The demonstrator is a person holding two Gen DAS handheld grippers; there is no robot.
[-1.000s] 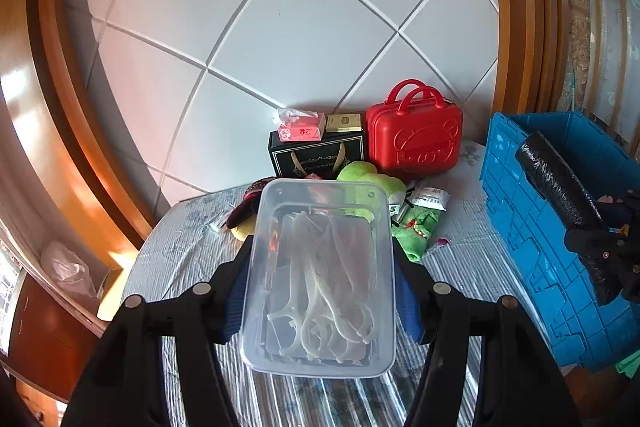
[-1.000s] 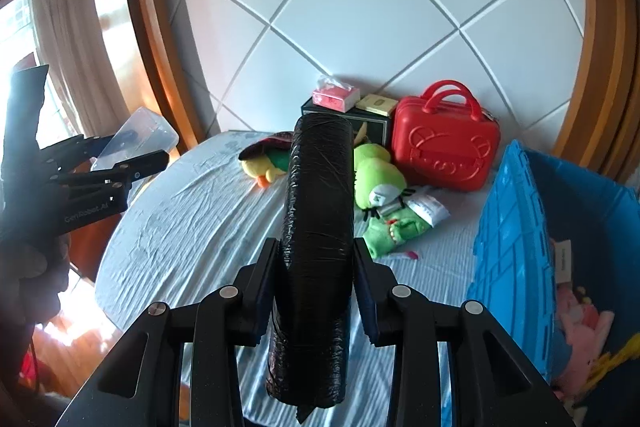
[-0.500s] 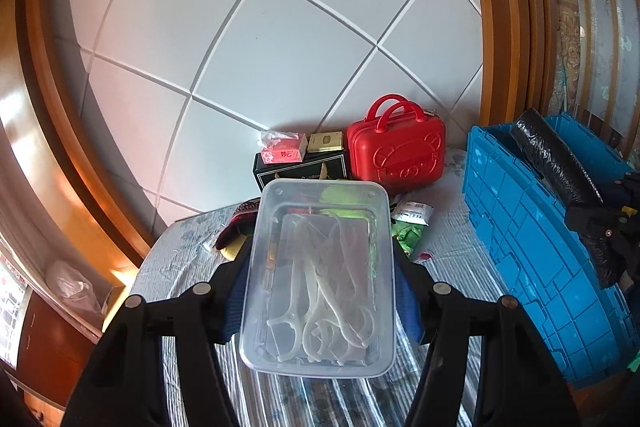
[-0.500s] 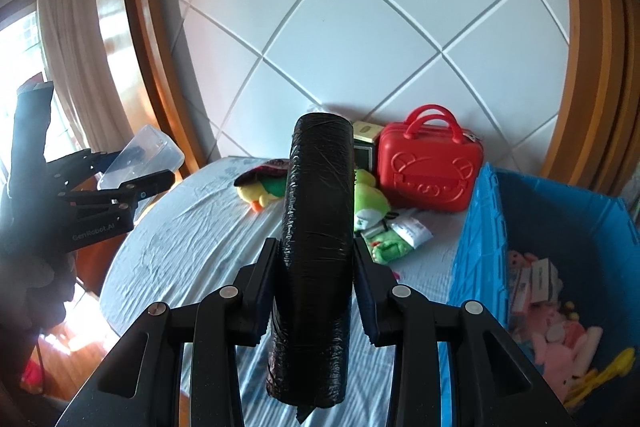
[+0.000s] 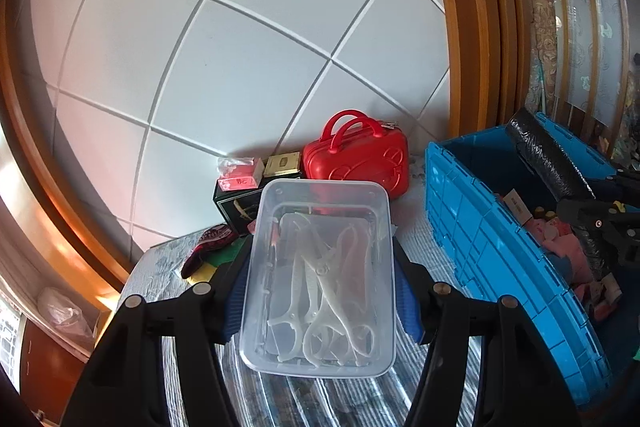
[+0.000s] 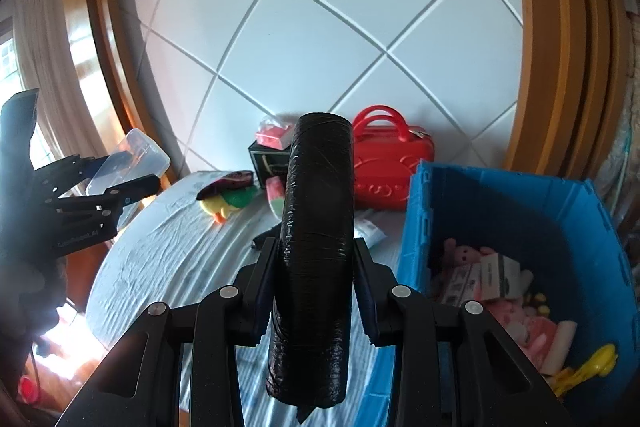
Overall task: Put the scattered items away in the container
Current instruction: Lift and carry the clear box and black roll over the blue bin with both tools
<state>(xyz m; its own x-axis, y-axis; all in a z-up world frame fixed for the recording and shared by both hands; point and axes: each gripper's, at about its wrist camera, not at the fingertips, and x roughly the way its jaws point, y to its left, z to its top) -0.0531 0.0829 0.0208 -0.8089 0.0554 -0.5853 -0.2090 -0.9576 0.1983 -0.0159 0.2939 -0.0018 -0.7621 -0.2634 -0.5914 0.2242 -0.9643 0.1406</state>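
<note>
My left gripper (image 5: pixel 322 269) is shut on a clear plastic box (image 5: pixel 320 279) of white plastic scissors, held above the table. My right gripper (image 6: pixel 314 255) is shut on a black plastic-wrapped roll (image 6: pixel 316 251). In the left wrist view the black roll (image 5: pixel 548 159) and the right gripper (image 5: pixel 600 223) hang over the blue crate (image 5: pixel 496 247). In the right wrist view the blue crate (image 6: pixel 520 207) sits to the right and holds pink toys and small boxes. The left gripper (image 6: pixel 132 183) with the clear box (image 6: pixel 128 163) shows at far left.
A red toy suitcase (image 5: pixel 360 159), a black box (image 5: pixel 240 203) topped with a pink packet, and plush toys (image 6: pixel 228 203) lie at the table's back against a white tiled wall. The table (image 6: pixel 168 247) has a striped cloth. Wooden frames stand on both sides.
Both grippers have risen and swung right toward the blue crate. The black roll is now over the crate's interior. Both grips are unchanged.
</note>
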